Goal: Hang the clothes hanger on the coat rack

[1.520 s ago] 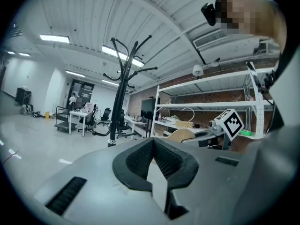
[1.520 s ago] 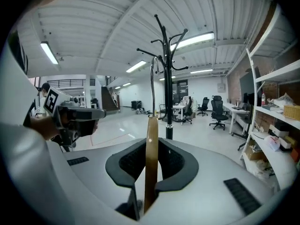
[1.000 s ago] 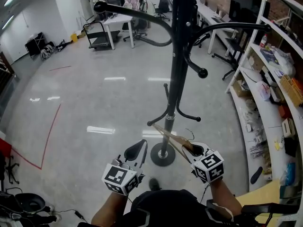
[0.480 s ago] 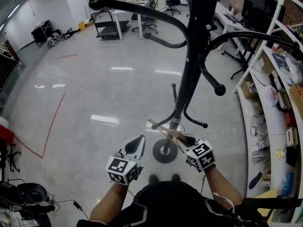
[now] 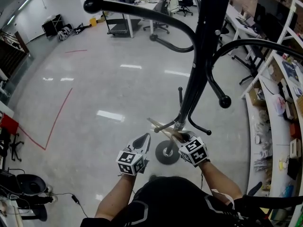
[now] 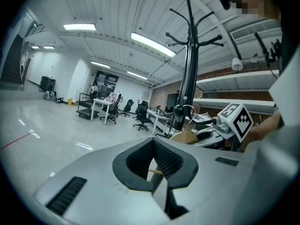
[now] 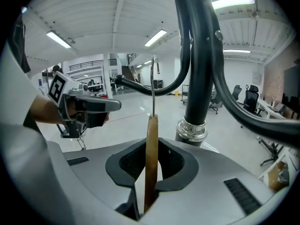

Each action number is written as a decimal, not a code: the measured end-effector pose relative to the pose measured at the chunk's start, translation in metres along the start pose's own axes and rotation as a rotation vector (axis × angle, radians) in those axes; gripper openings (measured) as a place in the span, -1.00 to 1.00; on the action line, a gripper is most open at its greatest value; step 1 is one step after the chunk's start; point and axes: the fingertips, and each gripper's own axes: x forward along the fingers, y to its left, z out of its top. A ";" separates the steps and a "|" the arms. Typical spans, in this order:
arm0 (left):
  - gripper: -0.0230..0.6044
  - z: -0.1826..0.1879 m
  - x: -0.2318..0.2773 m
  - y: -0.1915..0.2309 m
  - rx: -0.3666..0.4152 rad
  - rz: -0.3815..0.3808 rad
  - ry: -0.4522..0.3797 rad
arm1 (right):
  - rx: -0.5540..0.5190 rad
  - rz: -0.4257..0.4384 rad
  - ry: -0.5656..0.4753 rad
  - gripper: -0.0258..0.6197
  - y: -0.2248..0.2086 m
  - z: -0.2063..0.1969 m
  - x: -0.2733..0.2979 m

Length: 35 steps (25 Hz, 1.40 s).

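Observation:
A black coat rack (image 5: 201,65) with curved arms rises right in front of me; its pole also fills the right gripper view (image 7: 199,74) and stands ahead in the left gripper view (image 6: 189,74). My right gripper (image 5: 182,138) is shut on a wooden clothes hanger (image 7: 151,149), held edge-on just left of the pole, its metal hook (image 7: 153,78) pointing up. In the head view the hanger (image 5: 162,127) slants up-left from the jaws, close to the lower pole. My left gripper (image 5: 143,140) is shut and holds nothing, beside the right one; its jaws (image 6: 157,172) meet.
The rack's round base (image 5: 166,154) sits on the glossy floor just past my grippers. White shelves (image 5: 284,79) full of items line the right side. Desks, chairs and a cart (image 5: 142,13) stand far back. A red tape line (image 5: 57,119) marks the floor at left.
Both grippers have moved closer to the rack pole and drawn nearer to each other, the right one carrying the hanger. The view has shifted so the rack arms loom larger.

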 end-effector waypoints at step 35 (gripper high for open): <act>-0.93 -0.033 0.023 -0.006 -0.048 -0.005 0.070 | -0.047 0.003 -0.009 -0.73 -0.001 -0.012 0.036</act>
